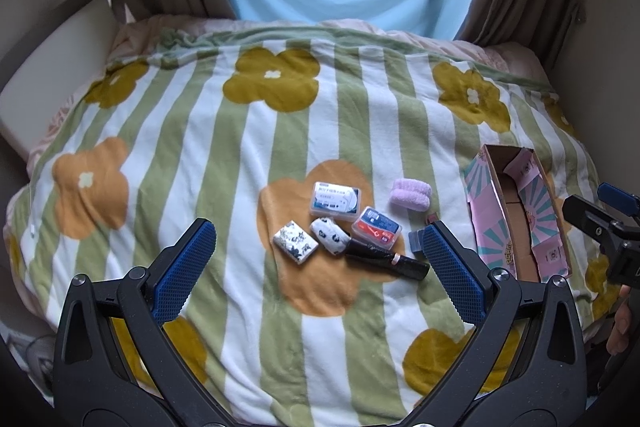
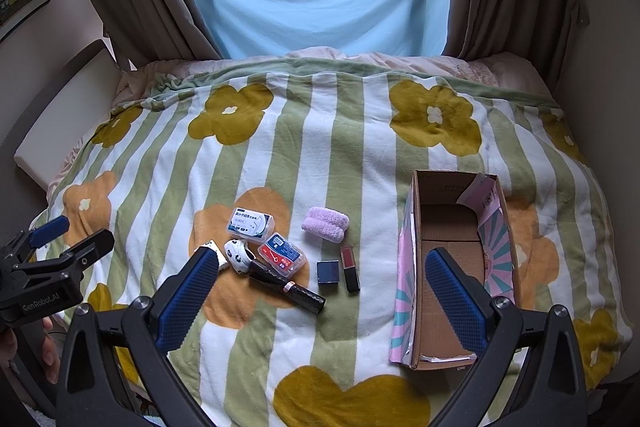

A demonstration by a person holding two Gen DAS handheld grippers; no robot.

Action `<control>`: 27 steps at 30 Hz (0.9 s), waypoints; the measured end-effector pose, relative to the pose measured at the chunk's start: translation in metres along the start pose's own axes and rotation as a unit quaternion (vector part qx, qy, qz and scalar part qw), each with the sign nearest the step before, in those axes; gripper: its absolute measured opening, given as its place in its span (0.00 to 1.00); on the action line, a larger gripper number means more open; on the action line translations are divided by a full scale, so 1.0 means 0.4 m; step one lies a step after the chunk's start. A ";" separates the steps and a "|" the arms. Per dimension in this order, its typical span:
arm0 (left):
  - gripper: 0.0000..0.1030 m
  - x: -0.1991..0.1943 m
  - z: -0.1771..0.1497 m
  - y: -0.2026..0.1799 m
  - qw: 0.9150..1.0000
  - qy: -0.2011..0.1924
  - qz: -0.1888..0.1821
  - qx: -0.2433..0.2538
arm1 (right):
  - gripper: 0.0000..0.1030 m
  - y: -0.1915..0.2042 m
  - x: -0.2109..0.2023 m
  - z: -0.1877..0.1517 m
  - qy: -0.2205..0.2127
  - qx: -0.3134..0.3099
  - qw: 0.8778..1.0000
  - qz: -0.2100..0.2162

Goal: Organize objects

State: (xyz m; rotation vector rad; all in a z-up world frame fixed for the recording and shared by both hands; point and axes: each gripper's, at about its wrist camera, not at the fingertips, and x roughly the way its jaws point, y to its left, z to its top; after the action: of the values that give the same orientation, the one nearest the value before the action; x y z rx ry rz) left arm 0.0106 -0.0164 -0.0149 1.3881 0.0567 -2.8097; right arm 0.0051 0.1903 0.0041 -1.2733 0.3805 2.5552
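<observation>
The right wrist view is the fuller one: a small dark blue square case (image 2: 328, 271) and a red lipstick (image 2: 349, 267) are seen side by side on the bed's striped flower blanket (image 2: 360, 163). In the left wrist view these are mostly hidden behind a blue finger pad (image 1: 452, 269).

The cardboard box (image 2: 448, 267) is seen open and empty, right of the clutter. Two clear plastic boxes (image 2: 251, 224), a lilac cloth roll (image 2: 325, 223), a black tube (image 2: 288, 287) and patterned packets (image 1: 295, 242) are grouped left of it.

"GenRobot.AI" is read on the left claw (image 2: 72, 231). The box labels are too small to read.

Both the left claw and the right claw (image 2: 320, 291) are held spread, empty.
</observation>
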 end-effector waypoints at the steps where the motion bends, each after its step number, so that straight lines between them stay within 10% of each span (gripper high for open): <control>1: 0.99 0.006 0.001 0.004 1.000 0.003 0.001 -0.004 | 1.00 -0.001 0.004 0.004 0.002 -0.001 1.000 0.002; 17: 0.99 0.211 -0.049 0.055 0.990 0.103 0.037 -0.094 | 1.00 -0.021 0.253 0.017 0.080 -0.038 0.995 0.051; 27: 0.99 0.426 -0.066 0.066 0.990 0.120 0.062 -0.030 | 1.00 -0.017 0.493 0.026 0.124 -0.058 0.989 0.061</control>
State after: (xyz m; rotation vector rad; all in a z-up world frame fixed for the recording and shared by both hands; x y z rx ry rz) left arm -0.0715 -0.0400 -0.1671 1.6457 0.0531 -2.5094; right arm -0.1148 0.2229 -0.1494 -1.6672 0.3750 2.5562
